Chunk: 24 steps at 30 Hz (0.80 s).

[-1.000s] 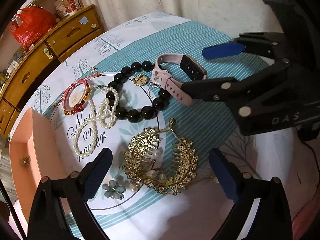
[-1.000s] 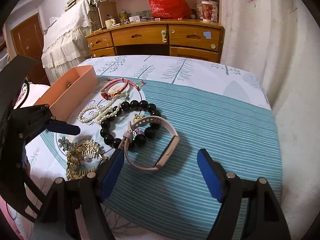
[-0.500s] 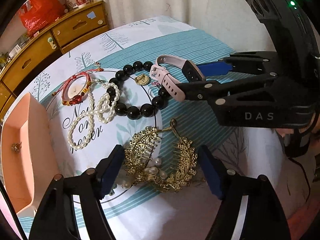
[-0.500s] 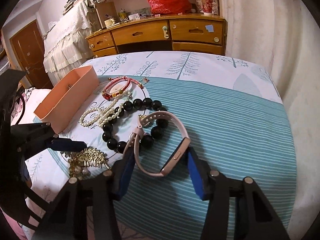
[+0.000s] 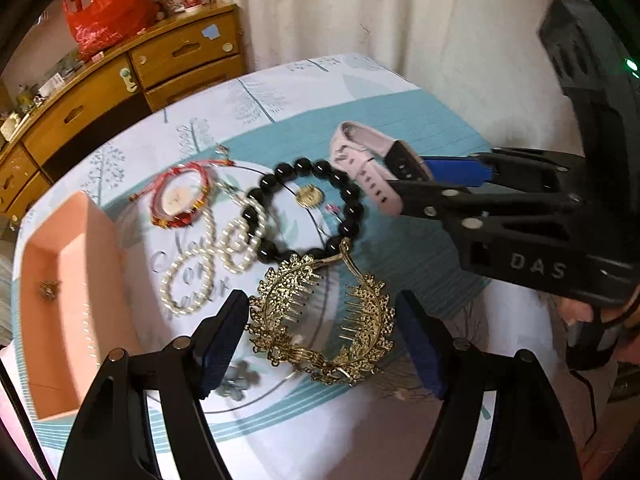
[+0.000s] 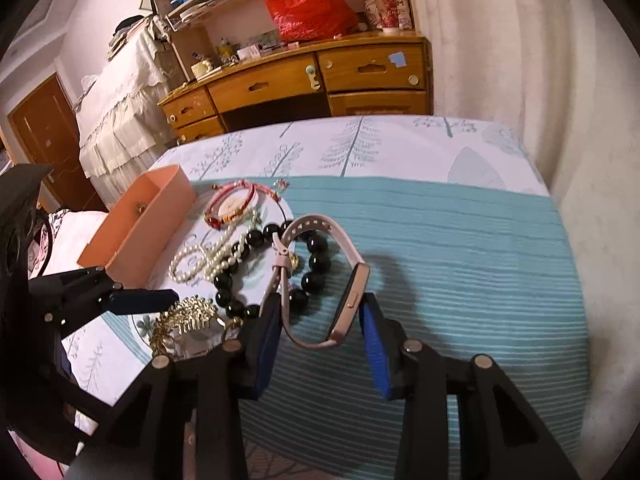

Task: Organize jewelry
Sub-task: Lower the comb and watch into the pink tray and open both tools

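At frame centre a pink watch (image 6: 320, 280) is clamped by the right gripper (image 6: 320, 332) while the left gripper (image 5: 320, 344), jaws open, straddles the gold comb (image 5: 324, 320); a snagged bead bracelet (image 6: 276, 276) could be dragged along

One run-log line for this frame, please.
right gripper: shut on watch | left gripper: open around gold comb | box: nearly empty

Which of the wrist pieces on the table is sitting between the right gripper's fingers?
The pink watch, between the right gripper's blue pads. The black bead bracelet, red cord bracelet and pearl strand lie outside them.
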Tool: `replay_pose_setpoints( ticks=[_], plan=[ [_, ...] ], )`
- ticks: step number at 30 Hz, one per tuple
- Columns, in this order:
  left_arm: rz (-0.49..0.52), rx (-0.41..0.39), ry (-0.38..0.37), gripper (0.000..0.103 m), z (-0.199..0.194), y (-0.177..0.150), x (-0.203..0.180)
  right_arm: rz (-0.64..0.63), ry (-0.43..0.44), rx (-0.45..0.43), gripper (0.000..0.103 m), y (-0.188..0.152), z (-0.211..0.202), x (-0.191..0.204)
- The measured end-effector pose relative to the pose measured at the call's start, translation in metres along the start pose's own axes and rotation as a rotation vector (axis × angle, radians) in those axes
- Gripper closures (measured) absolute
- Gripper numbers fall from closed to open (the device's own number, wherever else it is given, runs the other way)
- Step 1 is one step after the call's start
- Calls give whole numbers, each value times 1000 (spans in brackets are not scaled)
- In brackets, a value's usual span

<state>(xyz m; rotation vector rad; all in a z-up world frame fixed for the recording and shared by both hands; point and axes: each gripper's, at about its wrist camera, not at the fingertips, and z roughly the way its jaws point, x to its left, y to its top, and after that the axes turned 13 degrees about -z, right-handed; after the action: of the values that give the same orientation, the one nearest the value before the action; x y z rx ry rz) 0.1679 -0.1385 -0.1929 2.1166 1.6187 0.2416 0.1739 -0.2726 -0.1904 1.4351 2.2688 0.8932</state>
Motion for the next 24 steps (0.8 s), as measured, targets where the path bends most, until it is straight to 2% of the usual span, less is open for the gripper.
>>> replay_pose_setpoints(
  ticks=[4, 10, 19, 24],
  plan=[
    [-28, 3, 16, 29, -17, 15, 7, -1, -26, -28, 64, 12, -14, 1],
    [-143, 22, 10, 29, -50, 40, 34, -8, -70, -89, 64, 38, -37, 10],
    [-255, -118, 47, 29, -109, 67, 89, -21, -69, -189, 64, 74, -53, 45],
    [-340, -154, 50, 29, -126, 72, 125, -14, -33, -217, 64, 88, -52, 74]
  ],
)
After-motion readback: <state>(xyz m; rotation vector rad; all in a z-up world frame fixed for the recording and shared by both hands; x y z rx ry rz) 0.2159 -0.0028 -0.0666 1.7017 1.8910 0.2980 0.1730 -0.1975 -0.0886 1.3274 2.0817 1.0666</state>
